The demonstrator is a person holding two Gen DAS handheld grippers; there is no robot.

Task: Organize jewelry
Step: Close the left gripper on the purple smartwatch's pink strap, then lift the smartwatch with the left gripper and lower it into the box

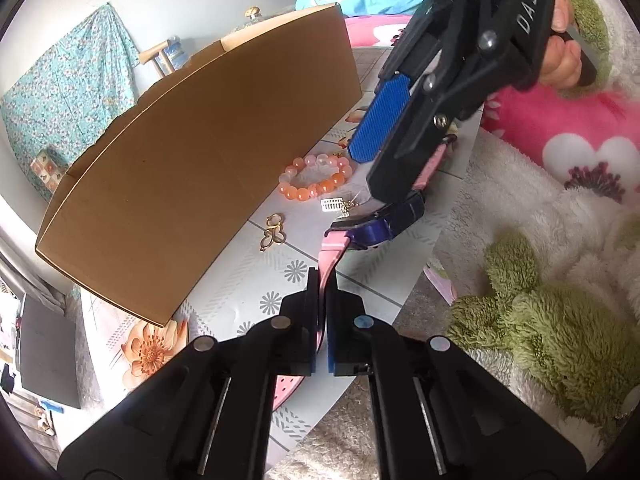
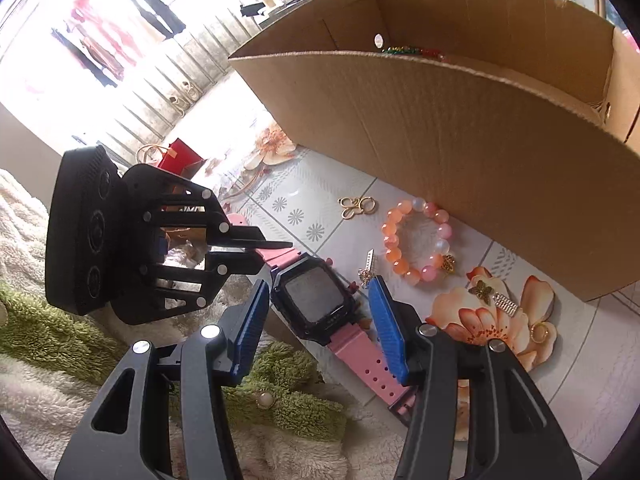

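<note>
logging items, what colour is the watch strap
Pink; the watch strap shows best in the right wrist view, beside a dark square case.

box: stands on the worktop (image 2: 328,216), behind the jewelry (image 2: 460,152)
bead bracelet: lies just before the box wall (image 2: 418,238)
clasp: left of the bracelet (image 2: 356,206)
watch: nearest the worktop edge, before the bracelet (image 2: 316,300)
blanket: beside the worktop, left of the watch (image 2: 48,320)

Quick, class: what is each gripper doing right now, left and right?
Left gripper: shut on the pink watch strap.
Right gripper: open, straddling the watch, holding nothing.
</note>
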